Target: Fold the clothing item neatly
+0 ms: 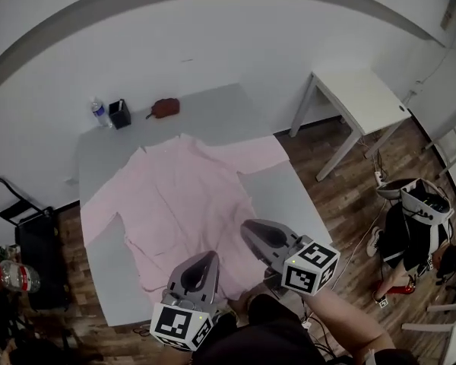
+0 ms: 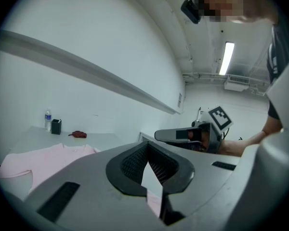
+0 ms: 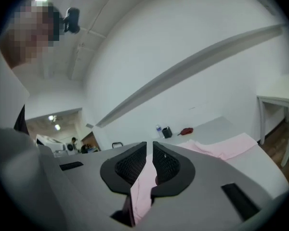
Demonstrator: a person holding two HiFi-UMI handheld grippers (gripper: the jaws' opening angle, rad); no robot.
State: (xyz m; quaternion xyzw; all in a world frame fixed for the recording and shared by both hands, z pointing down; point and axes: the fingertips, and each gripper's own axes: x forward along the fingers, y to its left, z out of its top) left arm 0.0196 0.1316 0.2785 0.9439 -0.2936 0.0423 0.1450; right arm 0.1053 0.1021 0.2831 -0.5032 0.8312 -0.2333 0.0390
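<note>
A pale pink long-sleeved shirt (image 1: 182,196) lies spread flat on the grey table (image 1: 285,196), collar toward the far edge and sleeves out to both sides. My left gripper (image 1: 210,255) hovers over the near hem, jaws shut with nothing between them. My right gripper (image 1: 247,227) is beside it to the right, over the hem's right corner, also shut and empty. In the left gripper view the shirt (image 2: 38,160) shows beyond the left gripper (image 2: 148,148), and the right gripper (image 2: 157,135) reaches in from the right. In the right gripper view pink cloth (image 3: 226,148) lies beyond the right gripper (image 3: 150,146).
At the table's far left stand a water bottle (image 1: 99,112), a black cup (image 1: 119,114) and a reddish-brown pouch (image 1: 165,108). A white side table (image 1: 361,97) stands to the right, a black cart (image 1: 19,223) at the left, bags and shoes (image 1: 410,226) on the floor.
</note>
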